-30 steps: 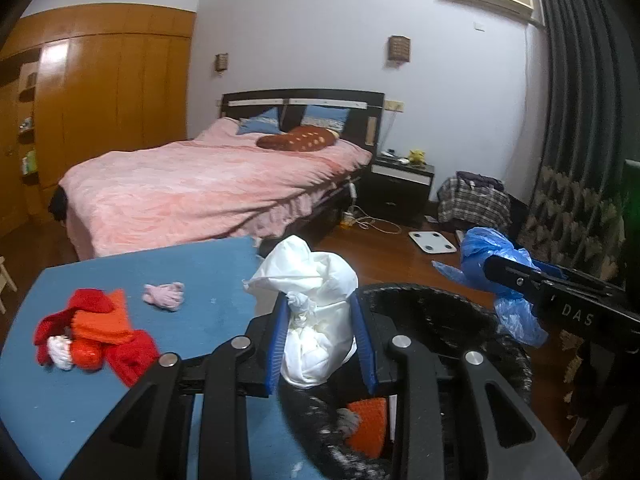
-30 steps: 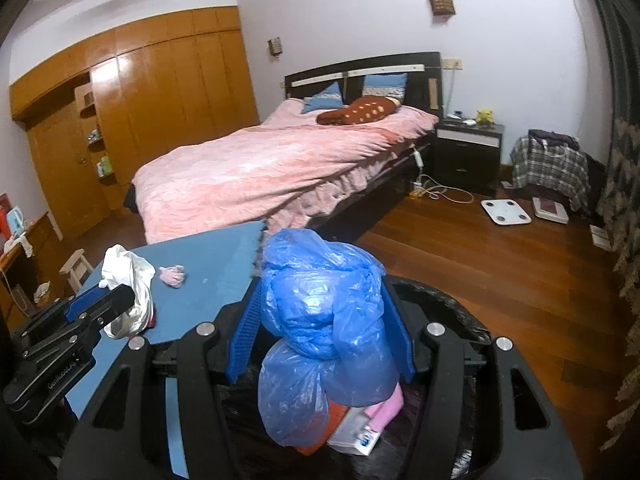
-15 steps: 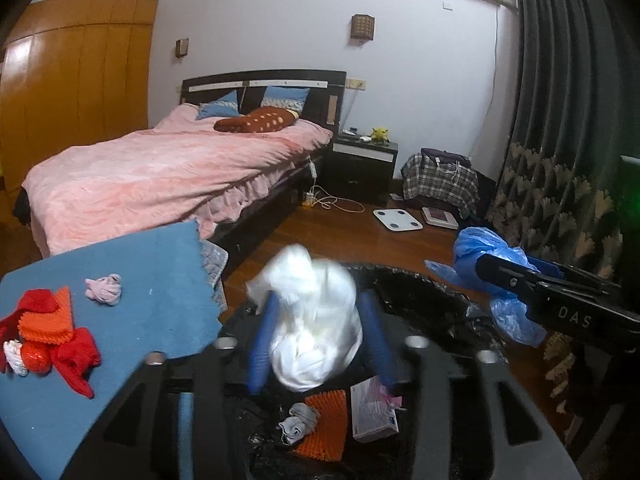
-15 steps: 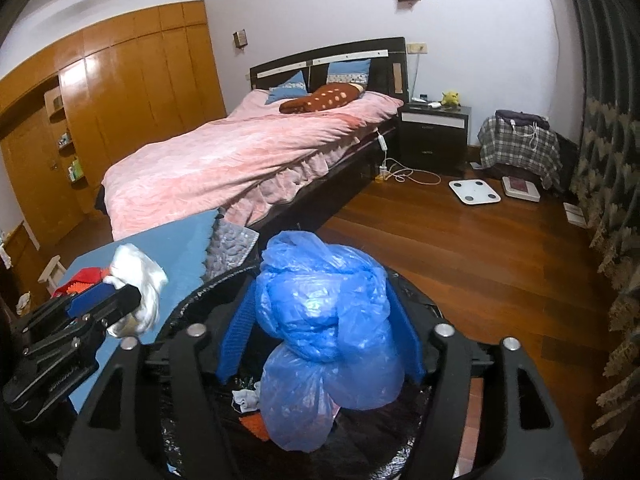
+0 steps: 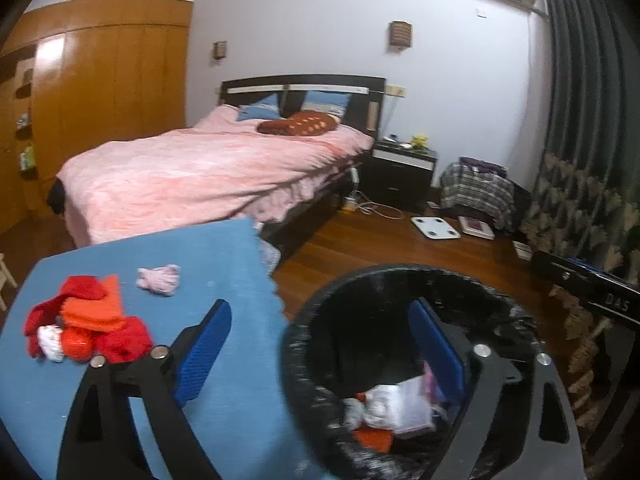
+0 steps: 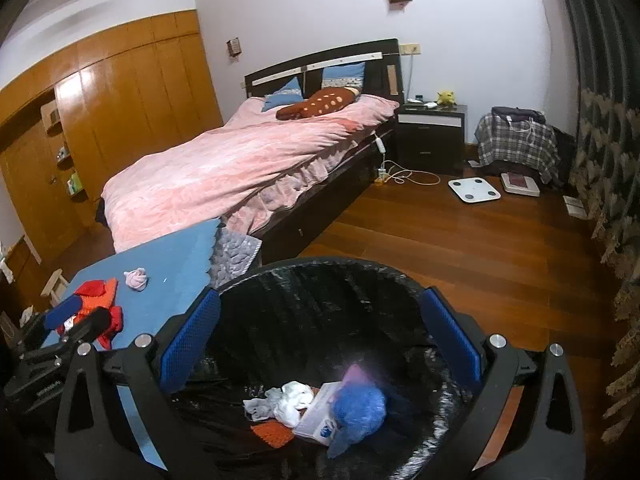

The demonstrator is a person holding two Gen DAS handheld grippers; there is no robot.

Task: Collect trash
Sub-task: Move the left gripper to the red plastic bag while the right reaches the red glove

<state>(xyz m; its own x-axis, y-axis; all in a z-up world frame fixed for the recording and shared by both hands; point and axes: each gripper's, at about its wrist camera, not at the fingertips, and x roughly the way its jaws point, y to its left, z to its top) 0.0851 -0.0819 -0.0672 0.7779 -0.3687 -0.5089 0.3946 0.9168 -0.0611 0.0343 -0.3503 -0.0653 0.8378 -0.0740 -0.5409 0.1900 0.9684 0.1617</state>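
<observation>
A black-lined trash bin [image 5: 400, 276] [image 6: 320, 268] stands beside a blue table [image 5: 224, 256] [image 6: 176, 256]. Inside lie the blue plastic bag [image 6: 358, 406], white trash [image 5: 394, 402] [image 6: 294, 398], a box and orange scraps. My left gripper [image 5: 320, 344] is open and empty, straddling the bin's left rim. My right gripper [image 6: 320, 340] is open and empty above the bin. A pink wad [image 5: 158, 280] [image 6: 136, 279] and a red-orange pile [image 5: 86, 320] [image 6: 96, 292] lie on the table.
A bed with a pink cover [image 5: 208, 168] stands behind the table. A nightstand [image 6: 432, 128], white scale [image 6: 474, 189] and plaid-covered seat [image 6: 516, 140] stand on the wooden floor. Dark curtains [image 6: 608, 128] hang at the right. Wooden wardrobes [image 5: 108, 80] line the left wall.
Both grippers opened over the bin. The white bag left my left gripper and the blue bag left my right gripper; both now lie in the bin.
</observation>
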